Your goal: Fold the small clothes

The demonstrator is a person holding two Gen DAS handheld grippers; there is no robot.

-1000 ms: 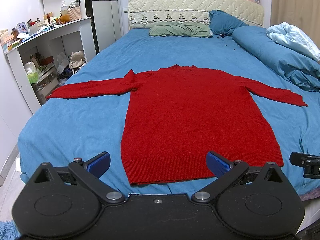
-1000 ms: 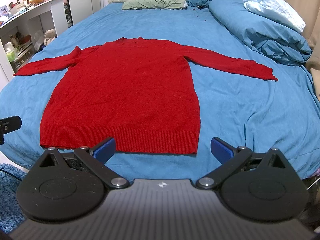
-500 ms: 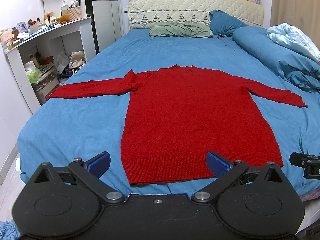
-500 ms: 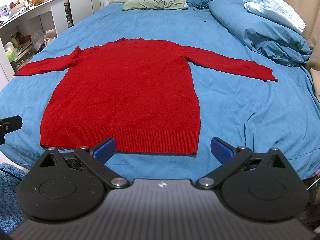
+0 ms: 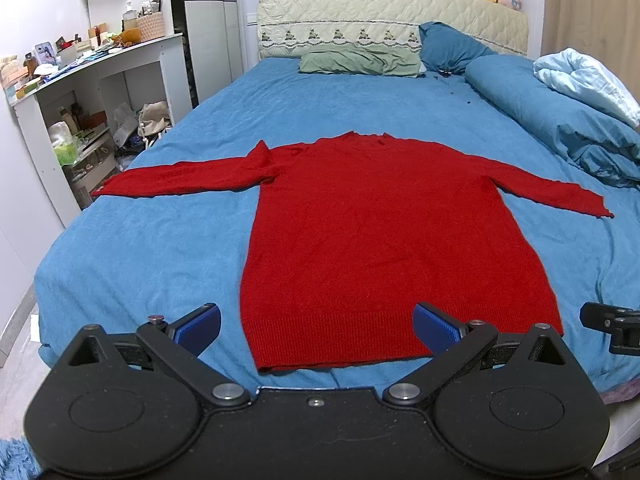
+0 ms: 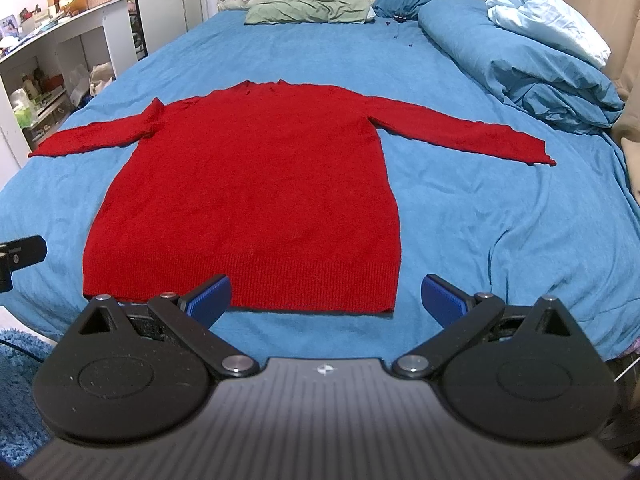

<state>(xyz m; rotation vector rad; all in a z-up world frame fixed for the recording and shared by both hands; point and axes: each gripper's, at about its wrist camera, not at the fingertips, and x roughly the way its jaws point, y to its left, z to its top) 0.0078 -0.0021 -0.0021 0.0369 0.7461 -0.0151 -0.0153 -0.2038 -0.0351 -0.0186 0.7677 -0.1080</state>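
Observation:
A red long-sleeved sweater (image 5: 380,240) lies flat on the blue bed sheet (image 5: 140,248), sleeves spread out to both sides, hem toward me. It also shows in the right wrist view (image 6: 256,192). My left gripper (image 5: 316,326) is open and empty, hovering just short of the hem's left part. My right gripper (image 6: 326,296) is open and empty, over the hem's right corner. Part of the right gripper shows at the right edge of the left wrist view (image 5: 612,324). Part of the left gripper shows at the left edge of the right wrist view (image 6: 20,252).
A rolled blue duvet (image 5: 560,120) with a pale blanket (image 5: 588,80) lies along the bed's right side. Pillows (image 5: 360,62) sit at the headboard. A white shelf desk (image 5: 80,112) with clutter stands to the left. A blue rug (image 6: 16,380) lies on the floor.

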